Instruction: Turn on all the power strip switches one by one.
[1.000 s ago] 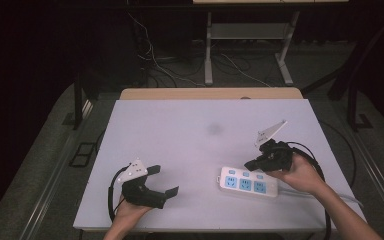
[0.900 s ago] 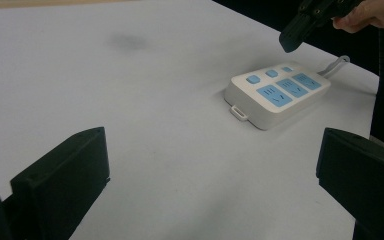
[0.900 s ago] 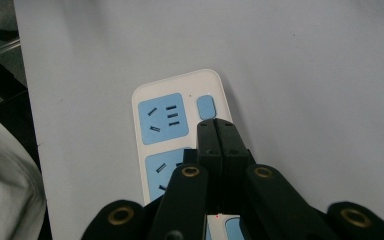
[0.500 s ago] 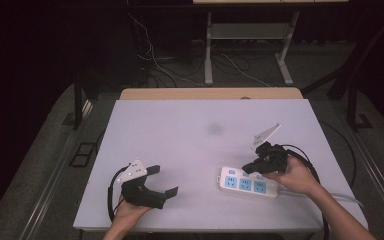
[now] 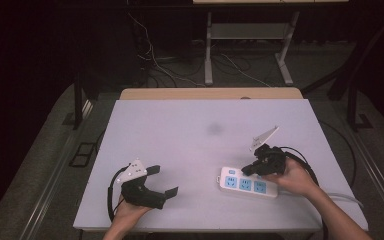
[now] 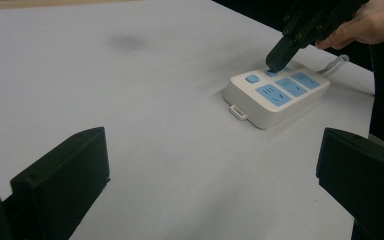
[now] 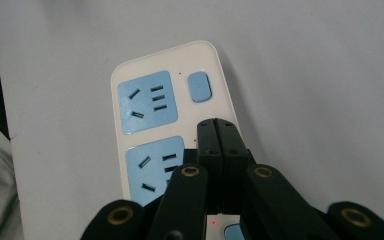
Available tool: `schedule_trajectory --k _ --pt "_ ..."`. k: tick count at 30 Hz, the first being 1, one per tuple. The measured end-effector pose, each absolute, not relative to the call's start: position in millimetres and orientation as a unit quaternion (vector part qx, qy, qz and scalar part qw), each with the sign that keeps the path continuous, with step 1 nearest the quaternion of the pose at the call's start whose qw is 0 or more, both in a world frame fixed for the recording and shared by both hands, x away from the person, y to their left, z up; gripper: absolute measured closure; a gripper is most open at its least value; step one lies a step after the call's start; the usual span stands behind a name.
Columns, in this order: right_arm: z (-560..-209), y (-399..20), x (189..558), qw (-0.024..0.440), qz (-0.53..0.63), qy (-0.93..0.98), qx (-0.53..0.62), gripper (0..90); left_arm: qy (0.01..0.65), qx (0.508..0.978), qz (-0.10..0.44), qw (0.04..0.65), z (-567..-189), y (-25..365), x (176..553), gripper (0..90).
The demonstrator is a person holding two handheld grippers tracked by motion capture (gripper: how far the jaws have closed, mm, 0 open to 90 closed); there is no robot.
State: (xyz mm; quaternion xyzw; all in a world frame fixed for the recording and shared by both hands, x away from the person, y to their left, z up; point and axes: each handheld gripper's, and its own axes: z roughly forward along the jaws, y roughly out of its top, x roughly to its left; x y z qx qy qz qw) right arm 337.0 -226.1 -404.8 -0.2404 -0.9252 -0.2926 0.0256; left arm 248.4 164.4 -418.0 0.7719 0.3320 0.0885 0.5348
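Right tongs are pressed together, empty, tip down over the power strip near the worktop's front right, apparently touching its top. Left tongs rest wide open, well apart at front left.

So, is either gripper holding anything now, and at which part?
Nothing is held. The right gripper is shut with nothing between its jaws, tips over the power strip. The left gripper is open above the bare table.
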Motion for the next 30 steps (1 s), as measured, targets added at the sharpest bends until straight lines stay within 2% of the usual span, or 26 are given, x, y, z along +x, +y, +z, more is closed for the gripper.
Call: schedule_trajectory --k 30 --pt "-409.8 -218.3 338.8 0.018 -0.293 -0.928 -0.23 90.0 0.329 0.772 0.089 0.537 -417.3 163.8 246.8 0.0"
